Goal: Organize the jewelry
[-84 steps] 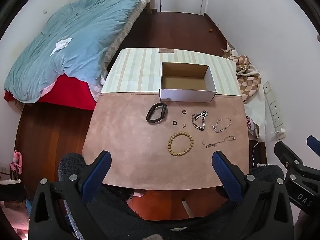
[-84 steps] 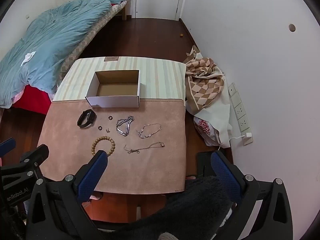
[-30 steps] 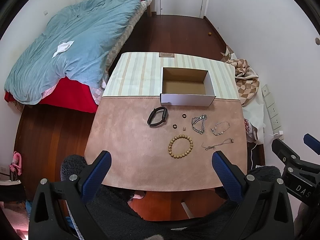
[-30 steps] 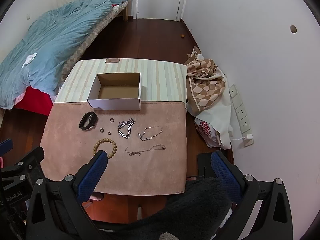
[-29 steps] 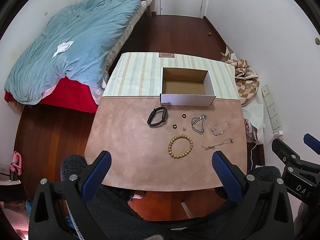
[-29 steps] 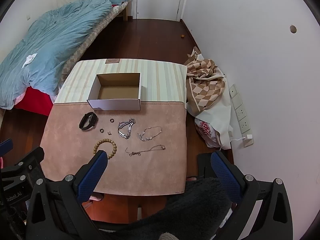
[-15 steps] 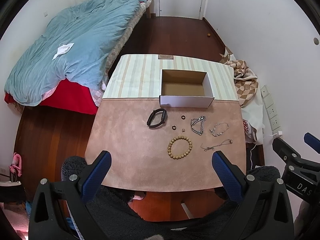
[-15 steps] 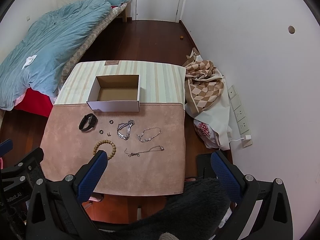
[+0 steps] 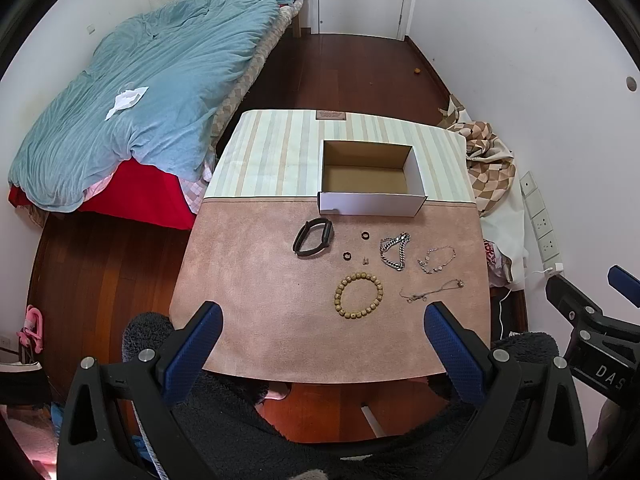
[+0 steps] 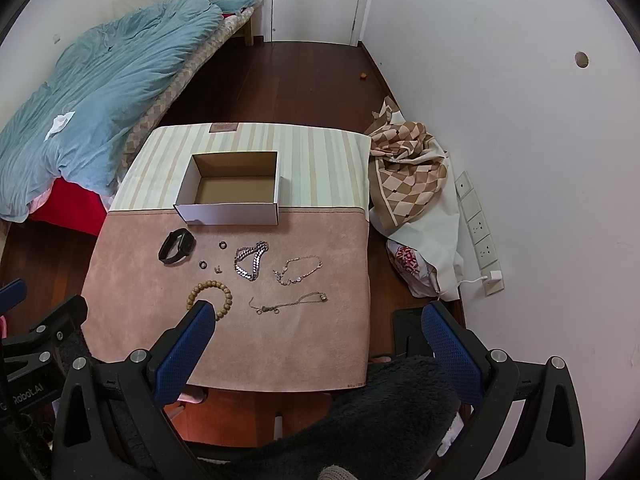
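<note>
An empty white cardboard box (image 9: 372, 203) (image 10: 228, 213) stands mid-table. In front of it on the pink mat lie a black band (image 9: 313, 237) (image 10: 176, 246), two dark rings (image 9: 364, 235) (image 10: 222, 245), a small charm (image 9: 364, 260), a heavy silver chain (image 9: 395, 251) (image 10: 251, 260), a fine bracelet (image 9: 437, 259) (image 10: 299, 269), a thin necklace (image 9: 432, 291) (image 10: 290, 303) and a wooden bead bracelet (image 9: 359, 295) (image 10: 209, 295). My left gripper (image 9: 322, 332) and right gripper (image 10: 316, 334) hang high above the near table edge, both open and holding nothing.
The table (image 9: 280, 148) has a striped cloth at the back. A bed with a blue duvet (image 9: 140, 104) lies to the left. Checkered fabric and bags (image 10: 412, 184) are heaped on the right by a wall with sockets (image 10: 478, 224). Dark wood floor surrounds.
Both grippers have drifted slightly up and back, so the table looks a little smaller. The jewelry and box have not moved.
</note>
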`<control>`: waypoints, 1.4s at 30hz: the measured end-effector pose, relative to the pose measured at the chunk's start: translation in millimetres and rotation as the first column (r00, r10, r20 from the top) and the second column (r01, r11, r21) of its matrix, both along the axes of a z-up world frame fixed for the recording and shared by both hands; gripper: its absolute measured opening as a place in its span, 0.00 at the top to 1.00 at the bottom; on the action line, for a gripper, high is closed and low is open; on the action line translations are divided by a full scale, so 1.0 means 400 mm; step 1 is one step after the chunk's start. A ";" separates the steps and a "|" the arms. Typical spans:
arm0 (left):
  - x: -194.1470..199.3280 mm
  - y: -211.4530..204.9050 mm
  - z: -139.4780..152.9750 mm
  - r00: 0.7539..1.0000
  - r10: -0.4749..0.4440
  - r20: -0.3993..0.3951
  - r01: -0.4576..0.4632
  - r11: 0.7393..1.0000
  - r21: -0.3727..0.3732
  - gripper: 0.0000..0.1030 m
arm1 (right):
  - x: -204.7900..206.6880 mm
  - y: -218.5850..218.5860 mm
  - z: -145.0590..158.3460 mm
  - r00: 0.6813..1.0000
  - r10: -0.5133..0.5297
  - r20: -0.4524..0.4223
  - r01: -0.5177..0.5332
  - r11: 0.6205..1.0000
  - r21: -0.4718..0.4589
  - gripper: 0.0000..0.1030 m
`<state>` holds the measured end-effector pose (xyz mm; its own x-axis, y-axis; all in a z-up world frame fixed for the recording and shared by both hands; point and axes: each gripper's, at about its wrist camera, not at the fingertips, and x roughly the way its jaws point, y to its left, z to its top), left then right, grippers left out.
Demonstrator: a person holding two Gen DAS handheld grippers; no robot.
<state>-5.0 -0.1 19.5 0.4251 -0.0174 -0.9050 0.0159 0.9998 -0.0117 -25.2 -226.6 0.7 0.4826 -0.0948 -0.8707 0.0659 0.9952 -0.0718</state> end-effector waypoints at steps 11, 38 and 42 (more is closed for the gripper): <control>-0.001 -0.004 0.009 1.000 -0.001 0.005 0.001 1.000 0.000 0.00 | 0.000 -0.002 0.010 1.000 -0.001 0.003 0.001 1.000 0.005 0.00; 0.227 0.126 -0.334 0.989 0.091 -0.116 -0.046 0.936 0.348 0.00 | 0.241 0.150 -0.437 0.970 0.035 -0.242 -0.031 0.999 0.023 0.20; 0.237 0.162 -0.418 0.982 0.121 -0.147 -0.053 0.915 0.400 0.00 | 0.273 0.220 -0.559 0.950 0.073 -0.304 -0.073 0.997 0.012 0.25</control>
<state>89.9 64.8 -147.6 0.2527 0.3842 -0.8880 -0.0390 0.9211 0.3875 83.9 -138.5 -222.8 0.2008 -0.0687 -0.9772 -0.0322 0.9965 -0.0767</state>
